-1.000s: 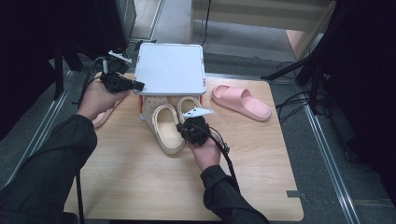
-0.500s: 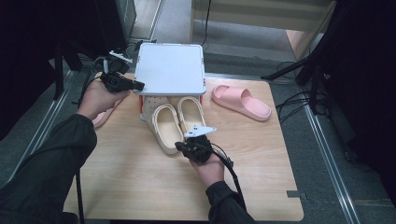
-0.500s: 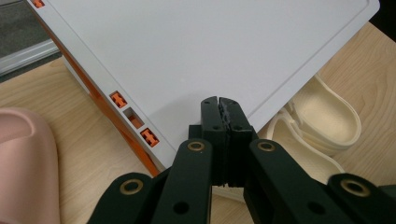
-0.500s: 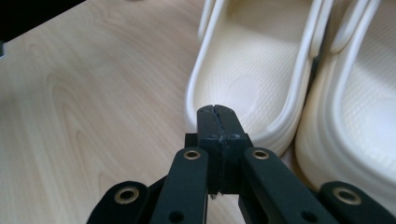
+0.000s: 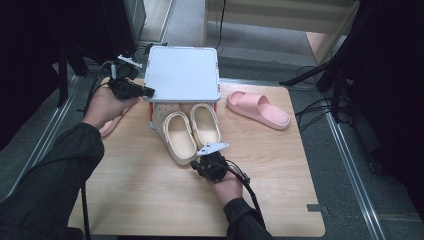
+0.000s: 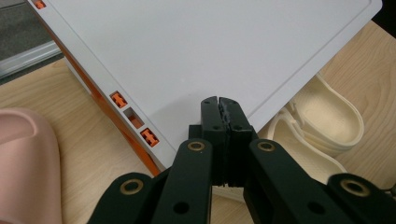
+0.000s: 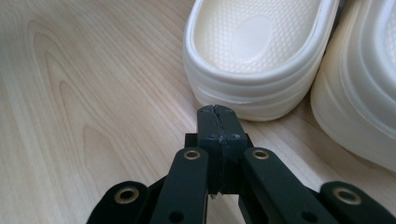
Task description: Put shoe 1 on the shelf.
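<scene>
While both jaws are being kept shut and empty, the right gripper [image 7: 218,112] is being aimed at the cream clog's [image 7: 259,56] heel; a push under the white shelf [image 5: 182,72] is likely called for next, the left gripper [image 6: 219,103] being held beside it.

Two cream clogs [image 5: 192,131] lie side by side, soles down; toes under the white rack [image 5: 182,72].

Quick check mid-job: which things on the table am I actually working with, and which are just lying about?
In the job:
cream clogs, pushed toe-first under the white rack
right claw, shut, by their heels
left claw, shut, at the rack's edge

Lying about:
pink slide, right of the rack
second pink slide, under the left hand
</scene>
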`<state>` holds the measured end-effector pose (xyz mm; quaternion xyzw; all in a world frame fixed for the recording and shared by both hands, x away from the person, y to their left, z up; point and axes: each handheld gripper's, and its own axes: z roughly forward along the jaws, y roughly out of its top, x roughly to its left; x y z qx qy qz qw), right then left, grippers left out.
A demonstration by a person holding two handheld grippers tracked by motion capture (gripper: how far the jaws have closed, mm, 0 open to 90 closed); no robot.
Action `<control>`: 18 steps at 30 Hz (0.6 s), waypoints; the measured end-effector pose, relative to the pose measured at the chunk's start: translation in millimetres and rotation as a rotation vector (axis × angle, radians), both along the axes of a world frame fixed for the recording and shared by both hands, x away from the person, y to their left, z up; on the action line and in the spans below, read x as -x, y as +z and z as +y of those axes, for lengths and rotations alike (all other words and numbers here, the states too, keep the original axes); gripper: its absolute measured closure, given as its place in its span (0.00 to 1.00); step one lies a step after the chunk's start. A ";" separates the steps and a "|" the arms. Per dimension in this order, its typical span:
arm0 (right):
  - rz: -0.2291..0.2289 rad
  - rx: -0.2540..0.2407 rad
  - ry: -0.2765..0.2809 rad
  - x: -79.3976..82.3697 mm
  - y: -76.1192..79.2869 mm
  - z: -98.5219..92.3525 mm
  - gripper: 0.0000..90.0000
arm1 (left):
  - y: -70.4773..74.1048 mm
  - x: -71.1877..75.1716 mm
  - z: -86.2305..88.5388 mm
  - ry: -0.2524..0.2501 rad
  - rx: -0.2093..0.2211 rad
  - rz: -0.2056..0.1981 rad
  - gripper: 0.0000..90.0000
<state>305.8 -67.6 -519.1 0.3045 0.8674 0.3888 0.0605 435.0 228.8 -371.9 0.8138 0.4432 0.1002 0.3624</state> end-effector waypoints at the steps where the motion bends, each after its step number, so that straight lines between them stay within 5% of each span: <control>1: 0.006 -0.006 -0.003 -1.5 -0.7 1.4 1.00 | -0.1 -0.1 0.2 0.000 0.001 0.000 1.00; 12: 0.009 -0.021 -0.013 -10.1 3.9 17.9 1.00 | 0.4 -0.4 -0.4 0.003 -0.001 0.007 1.00; 18: -0.026 -0.012 0.002 -16.9 10.1 37.3 1.00 | 0.8 -0.8 -1.4 0.004 0.000 0.014 1.00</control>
